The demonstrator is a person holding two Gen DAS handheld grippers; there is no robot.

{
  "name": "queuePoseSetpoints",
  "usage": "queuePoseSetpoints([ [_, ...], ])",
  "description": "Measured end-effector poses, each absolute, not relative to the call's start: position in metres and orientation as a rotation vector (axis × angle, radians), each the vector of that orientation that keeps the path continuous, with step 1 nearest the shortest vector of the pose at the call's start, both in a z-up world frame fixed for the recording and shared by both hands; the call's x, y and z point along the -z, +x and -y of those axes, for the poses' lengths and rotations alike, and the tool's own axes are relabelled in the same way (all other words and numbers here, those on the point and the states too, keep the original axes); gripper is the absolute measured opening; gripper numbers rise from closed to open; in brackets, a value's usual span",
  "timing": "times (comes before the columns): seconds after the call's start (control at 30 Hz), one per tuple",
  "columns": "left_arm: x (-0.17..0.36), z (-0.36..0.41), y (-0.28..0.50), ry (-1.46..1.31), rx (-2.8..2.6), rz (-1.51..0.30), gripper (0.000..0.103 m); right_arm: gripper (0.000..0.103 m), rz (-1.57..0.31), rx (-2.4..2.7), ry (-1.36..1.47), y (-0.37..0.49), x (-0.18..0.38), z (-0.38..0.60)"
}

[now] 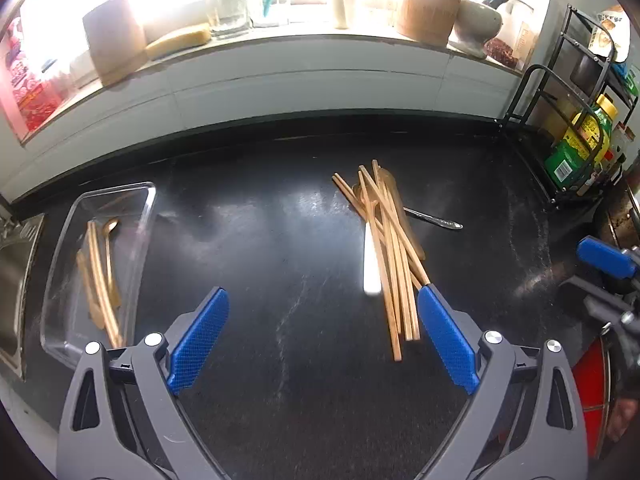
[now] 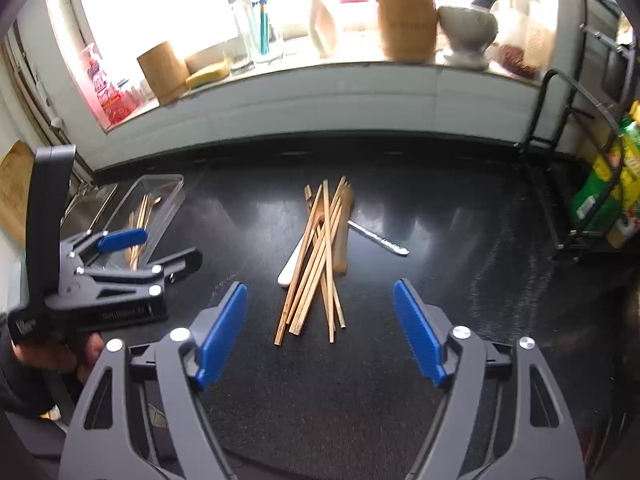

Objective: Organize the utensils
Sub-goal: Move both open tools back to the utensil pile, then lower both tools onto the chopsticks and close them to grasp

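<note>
Right gripper [image 2: 320, 300] jaws wide, empty, chopsticks [image 2: 316, 264] just ahead.

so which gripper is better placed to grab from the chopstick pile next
Right, probably: the right gripper faces the chopstick pile head-on, jaws open. The left gripper sits off to its side.

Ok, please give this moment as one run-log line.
left gripper: open, empty | right gripper: open, empty | chopsticks: piled on counter | tray: few utensils inside
</note>
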State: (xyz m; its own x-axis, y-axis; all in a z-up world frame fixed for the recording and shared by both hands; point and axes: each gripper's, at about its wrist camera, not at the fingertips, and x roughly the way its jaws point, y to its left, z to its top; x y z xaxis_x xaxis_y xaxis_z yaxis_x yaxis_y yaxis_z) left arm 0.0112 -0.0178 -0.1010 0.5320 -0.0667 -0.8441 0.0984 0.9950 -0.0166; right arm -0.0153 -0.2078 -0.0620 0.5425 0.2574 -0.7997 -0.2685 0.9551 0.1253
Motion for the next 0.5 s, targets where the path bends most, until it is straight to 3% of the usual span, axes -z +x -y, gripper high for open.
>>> queuePoseSetpoints([
  [0.33, 0.145, 0.036, 0.061, 0.093, 0.134, -1.021, 0.093, 0.063, -1.026, -0.32, -0.032, 0.021, 0.118, 0.207],
  [0.5, 0.174, 0.045, 0.089, 0.125, 0.163, -1.046, 0.092, 0.055, -1.087, -0.331, -0.065, 0.042, 0.155, 0.204],
])
